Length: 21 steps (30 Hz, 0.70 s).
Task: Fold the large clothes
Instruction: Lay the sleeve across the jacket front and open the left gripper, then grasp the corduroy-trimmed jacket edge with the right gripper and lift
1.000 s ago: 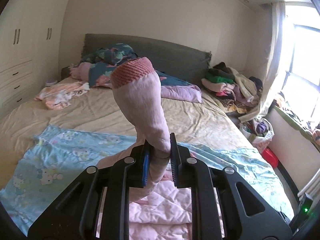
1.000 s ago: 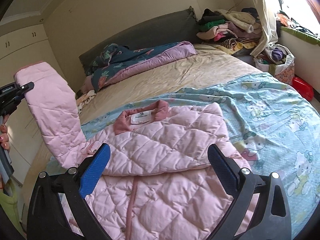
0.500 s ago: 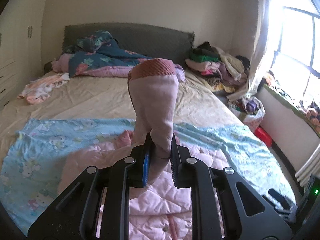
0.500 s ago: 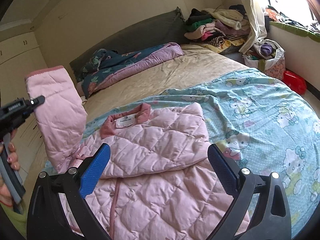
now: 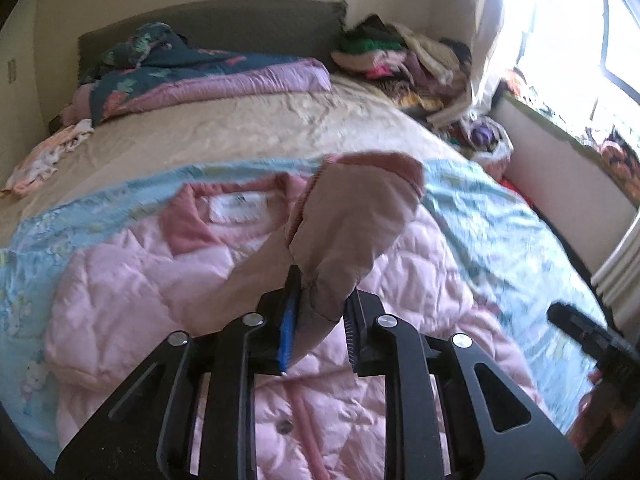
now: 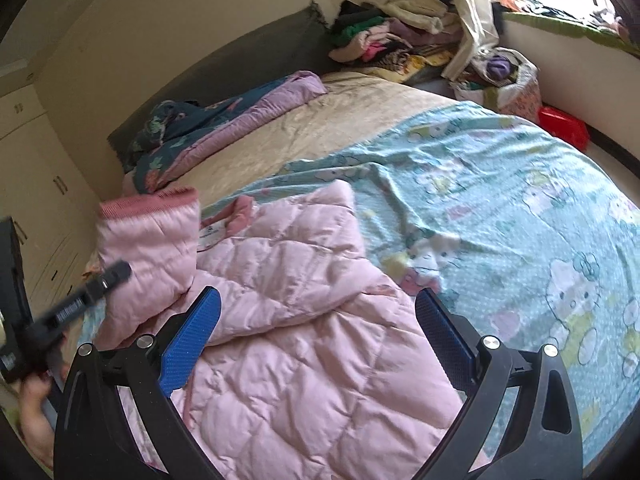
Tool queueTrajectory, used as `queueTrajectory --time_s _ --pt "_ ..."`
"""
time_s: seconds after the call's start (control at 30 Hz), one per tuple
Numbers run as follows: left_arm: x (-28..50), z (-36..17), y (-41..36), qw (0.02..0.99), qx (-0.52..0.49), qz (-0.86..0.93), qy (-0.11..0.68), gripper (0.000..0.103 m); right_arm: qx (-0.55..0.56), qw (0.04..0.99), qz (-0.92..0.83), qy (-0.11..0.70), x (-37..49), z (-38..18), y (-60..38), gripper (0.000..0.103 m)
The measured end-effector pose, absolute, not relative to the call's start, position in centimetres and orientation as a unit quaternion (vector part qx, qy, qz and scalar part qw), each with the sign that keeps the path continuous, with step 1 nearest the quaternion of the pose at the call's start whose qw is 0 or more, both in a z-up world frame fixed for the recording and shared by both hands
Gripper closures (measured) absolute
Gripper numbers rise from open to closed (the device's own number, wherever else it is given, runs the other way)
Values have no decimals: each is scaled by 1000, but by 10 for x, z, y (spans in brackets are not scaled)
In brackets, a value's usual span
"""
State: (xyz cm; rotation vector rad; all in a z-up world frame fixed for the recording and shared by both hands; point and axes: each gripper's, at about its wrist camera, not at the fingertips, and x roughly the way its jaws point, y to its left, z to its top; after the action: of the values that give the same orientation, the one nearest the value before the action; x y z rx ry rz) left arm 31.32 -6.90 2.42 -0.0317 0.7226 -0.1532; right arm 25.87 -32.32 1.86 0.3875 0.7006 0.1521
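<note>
The wide bed with its beige sheet lies under a light blue cartoon-print blanket. On that blanket rests the pink quilted padded jacket, front up, its darker pink collar toward the headboard. My left gripper is clamped on the jacket's pink quilted sleeve, holding it raised over the jacket's chest, ribbed cuff uppermost. My right gripper hovers above the jacket's lower half, its blue-padded jaws spread wide and gripping nothing.
</note>
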Motion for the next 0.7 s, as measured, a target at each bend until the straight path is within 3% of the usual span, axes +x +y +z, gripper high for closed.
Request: queueTrajectory --time_s 0.23,0.3,0.43,0.5,0.7 --pt "308 -17 -101 917 36 -82 389 77 200 914 56 349 259 7 -341 6" --pt "304 -26 -109 912 47 -87 398 61 202 913 54 351 259 5 -343 6" --pt "296 -43 -120 901 83 -75 419 43 204 910 55 355 260 4 -343 6" --pt "287 -49 -122 895 86 -90 429 27 203 909 62 358 260 4 -340 6" --pt "264 -45 -95 887 59 -103 445 11 200 903 90 371 263 2 -323 6"
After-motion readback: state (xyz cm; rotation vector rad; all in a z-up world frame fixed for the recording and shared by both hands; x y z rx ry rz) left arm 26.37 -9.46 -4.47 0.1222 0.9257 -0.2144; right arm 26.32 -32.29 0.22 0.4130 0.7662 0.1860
